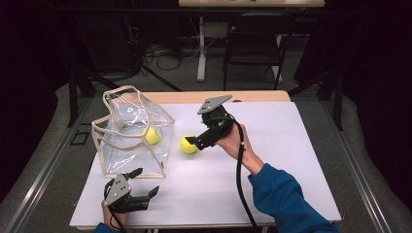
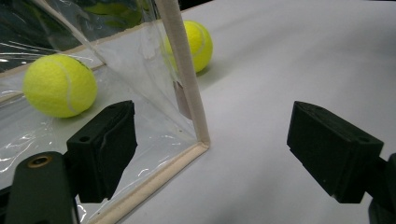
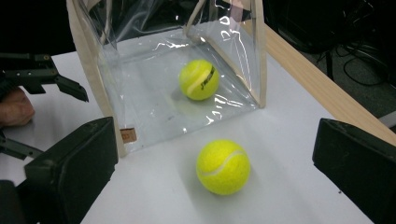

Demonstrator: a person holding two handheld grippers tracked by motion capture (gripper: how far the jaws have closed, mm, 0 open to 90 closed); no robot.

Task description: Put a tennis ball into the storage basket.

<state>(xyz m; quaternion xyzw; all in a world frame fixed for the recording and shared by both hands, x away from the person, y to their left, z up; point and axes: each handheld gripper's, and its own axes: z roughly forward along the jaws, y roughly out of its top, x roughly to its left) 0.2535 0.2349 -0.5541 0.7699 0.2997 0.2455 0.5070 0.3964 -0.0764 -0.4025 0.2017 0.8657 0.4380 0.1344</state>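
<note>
A clear plastic bag with beige trim stands open on the left of the white mat. One yellow tennis ball lies inside it, and a second ball rests on the mat just to its right. My right gripper is open right beside that second ball. In the right gripper view the loose ball sits between the spread jaws, with the bagged ball beyond it. My left gripper is open near the bag's front corner. In the left gripper view the bag's corner seam stands between its jaws.
The white mat covers a wooden table whose edge shows at the back. To the right of the balls the mat is bare. A dark chair and floor cables stand beyond the table. A hand holds the left gripper.
</note>
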